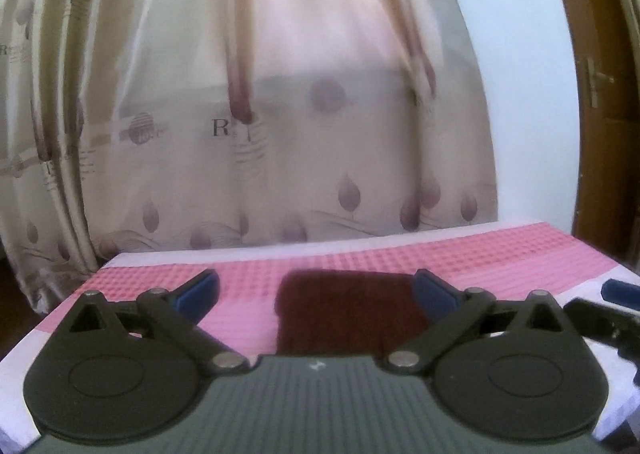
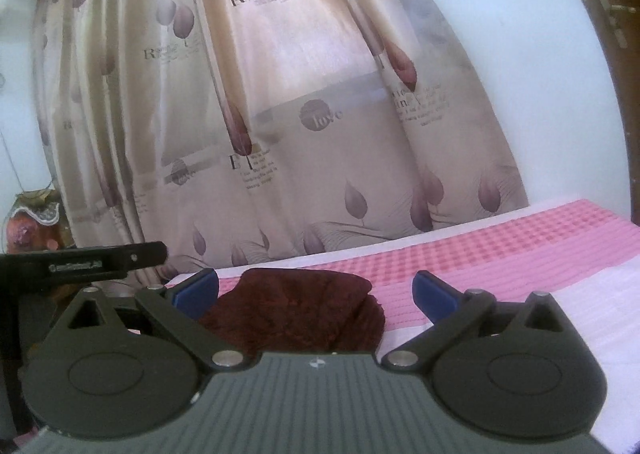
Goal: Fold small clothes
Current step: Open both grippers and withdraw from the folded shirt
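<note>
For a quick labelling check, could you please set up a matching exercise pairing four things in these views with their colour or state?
Things:
1. folded cloth
2. table cover
3. left gripper
4. curtain

Descriptions:
A. jaws wide open, holding nothing
B. pink checked
C. dark maroon, lying on the table
D. beige with purple leaves, hanging behind the table

Pairs: 1-C, 2-B, 3-A, 4-D

Left gripper and right gripper, fingers wide apart, empty.
</note>
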Demonstrator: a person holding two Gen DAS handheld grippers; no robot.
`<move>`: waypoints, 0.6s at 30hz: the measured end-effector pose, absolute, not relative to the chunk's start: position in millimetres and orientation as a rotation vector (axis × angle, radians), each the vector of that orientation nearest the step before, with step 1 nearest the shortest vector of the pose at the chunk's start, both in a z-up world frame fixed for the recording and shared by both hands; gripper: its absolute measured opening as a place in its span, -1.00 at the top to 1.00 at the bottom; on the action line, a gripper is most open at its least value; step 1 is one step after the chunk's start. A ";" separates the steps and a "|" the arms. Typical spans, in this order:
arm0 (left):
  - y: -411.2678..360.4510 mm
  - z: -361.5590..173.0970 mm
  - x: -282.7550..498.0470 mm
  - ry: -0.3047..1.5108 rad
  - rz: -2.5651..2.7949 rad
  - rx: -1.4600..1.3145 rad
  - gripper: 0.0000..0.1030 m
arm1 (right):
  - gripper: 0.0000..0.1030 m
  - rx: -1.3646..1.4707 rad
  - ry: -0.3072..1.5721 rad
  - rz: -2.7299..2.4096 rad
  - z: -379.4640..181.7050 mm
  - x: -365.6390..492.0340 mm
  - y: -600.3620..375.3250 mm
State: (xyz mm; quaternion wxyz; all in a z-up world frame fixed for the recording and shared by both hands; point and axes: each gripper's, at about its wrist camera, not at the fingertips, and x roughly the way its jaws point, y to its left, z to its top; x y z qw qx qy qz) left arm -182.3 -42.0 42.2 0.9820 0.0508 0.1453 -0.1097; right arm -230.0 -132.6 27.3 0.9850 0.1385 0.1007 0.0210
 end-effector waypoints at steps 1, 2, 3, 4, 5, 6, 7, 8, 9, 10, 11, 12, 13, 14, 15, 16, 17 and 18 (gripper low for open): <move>-41.5 42.2 -183.1 0.299 -0.223 0.090 -1.00 | -0.99 0.272 0.201 0.040 27.9 -231.7 -131.3; -40.8 42.4 -182.9 0.309 -0.234 0.075 -1.00 | -0.99 0.266 0.201 0.040 28.6 -232.5 -130.1; -40.6 41.8 -181.8 0.316 -0.242 0.064 -1.00 | -1.00 0.262 0.199 0.040 29.9 -233.8 -128.7; -40.3 41.6 -181.6 0.325 -0.244 0.057 -1.00 | -1.00 0.259 0.197 0.040 30.6 -234.7 -128.0; -40.4 41.0 -181.5 0.331 -0.244 0.054 -1.00 | -1.00 0.256 0.193 0.038 31.6 -236.0 -127.4; -40.2 39.8 -181.8 0.332 -0.243 0.055 -1.00 | -1.00 0.253 0.189 0.036 32.6 -237.1 -126.5; -40.1 39.5 -182.7 0.328 -0.239 0.057 -1.00 | -1.00 0.248 0.189 0.038 33.3 -237.9 -125.4; -40.0 39.3 -182.9 0.325 -0.238 0.058 -1.00 | -1.00 0.245 0.189 0.037 33.8 -238.3 -124.8; -39.6 39.0 -183.6 0.323 -0.238 0.057 -1.00 | -1.00 0.244 0.189 0.036 34.0 -239.3 -124.2; -39.5 39.0 -183.3 0.324 -0.240 0.057 -1.00 | -1.00 0.244 0.190 0.037 34.6 -239.7 -124.2; -39.3 38.4 -183.6 0.324 -0.240 0.056 -1.00 | -1.00 0.245 0.190 0.038 34.9 -239.9 -123.9; -39.4 37.9 -183.8 0.322 -0.238 0.058 -1.00 | -1.00 0.242 0.188 0.035 34.5 -239.9 -123.6; -39.7 36.8 -184.0 0.317 -0.235 0.059 -1.00 | -1.00 0.241 0.190 0.033 34.5 -239.8 -123.7; -40.3 35.1 -183.7 0.319 -0.230 0.062 -1.00 | -1.00 0.237 0.194 0.029 34.7 -239.7 -123.0; -41.1 34.0 -183.2 0.327 -0.229 0.064 -1.00 | -1.00 0.237 0.198 0.029 34.7 -239.7 -122.3; -40.8 32.8 -182.9 0.330 -0.236 0.060 -1.00 | -1.00 0.238 0.200 0.029 34.6 -240.0 -121.7; -39.3 31.7 -183.4 0.321 -0.237 0.051 -1.00 | -1.00 0.238 0.202 0.030 34.3 -240.2 -121.7; -39.3 29.7 -185.2 0.304 -0.224 0.049 -1.00 | -1.00 0.234 0.205 0.028 34.0 -240.3 -120.6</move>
